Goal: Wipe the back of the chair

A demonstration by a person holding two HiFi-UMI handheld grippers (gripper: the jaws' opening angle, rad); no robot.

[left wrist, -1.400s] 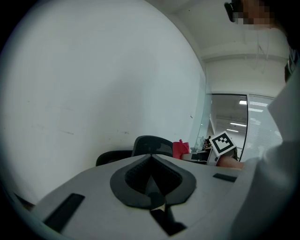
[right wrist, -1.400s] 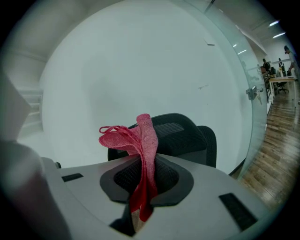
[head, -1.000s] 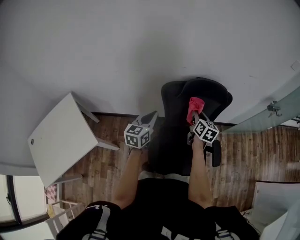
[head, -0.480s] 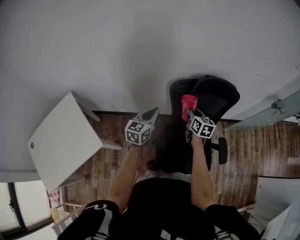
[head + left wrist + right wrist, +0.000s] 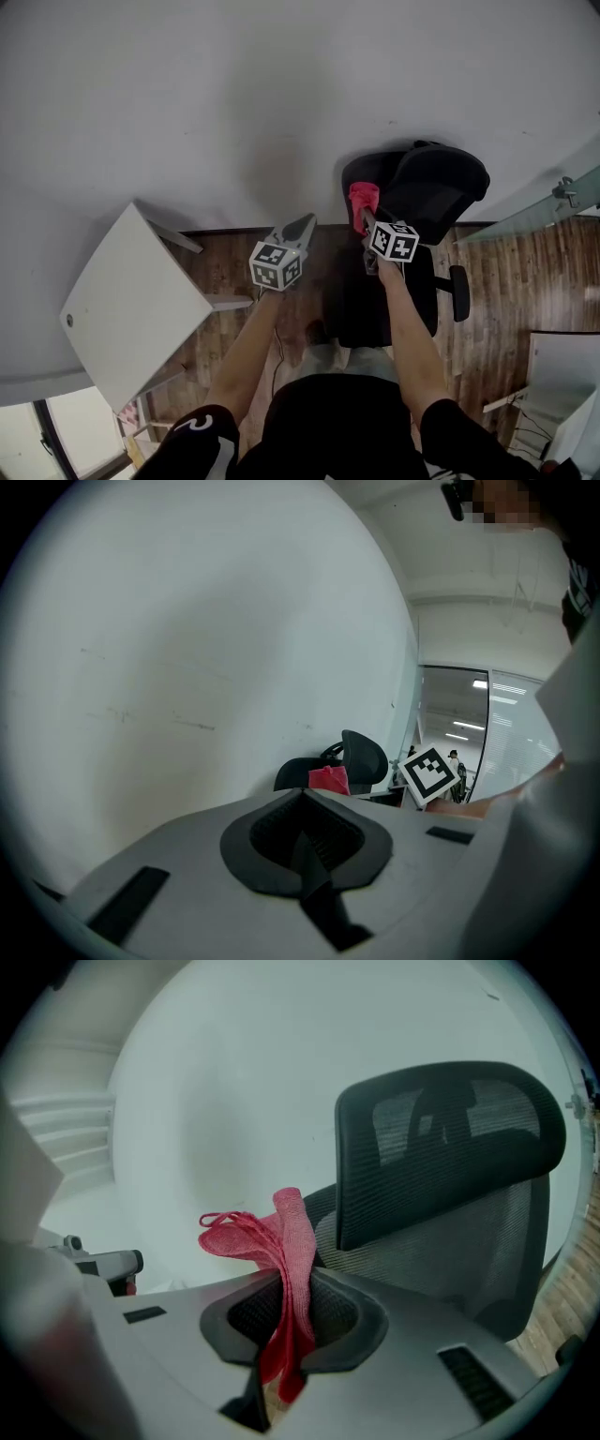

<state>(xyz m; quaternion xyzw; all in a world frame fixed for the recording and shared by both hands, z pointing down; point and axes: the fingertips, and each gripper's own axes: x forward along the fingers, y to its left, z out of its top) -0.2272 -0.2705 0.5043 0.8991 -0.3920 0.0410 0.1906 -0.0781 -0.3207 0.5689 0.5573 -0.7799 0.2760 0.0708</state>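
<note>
A black mesh office chair (image 5: 431, 192) stands against the white wall, its headrest (image 5: 450, 1138) and back (image 5: 441, 1251) filling the right gripper view. My right gripper (image 5: 364, 217) is shut on a red cloth (image 5: 281, 1251), which sticks up from the jaws just left of the chair back; whether it touches the chair I cannot tell. The red cloth (image 5: 363, 199) shows at the chair's left side in the head view. My left gripper (image 5: 298, 229) hangs left of the chair, jaws shut and empty, pointed at the wall. From there the chair (image 5: 347, 761) and cloth (image 5: 328, 780) look small.
A white table (image 5: 131, 305) stands tilted at the left over the wooden floor (image 5: 225, 272). A glass partition (image 5: 553, 211) runs at the right. The white wall (image 5: 234, 103) is close in front. The chair's armrest (image 5: 459, 292) juts out to the right.
The right gripper with the red cloth has moved left and up along the chair. The left gripper has barely shifted. The view has turned slightly.
</note>
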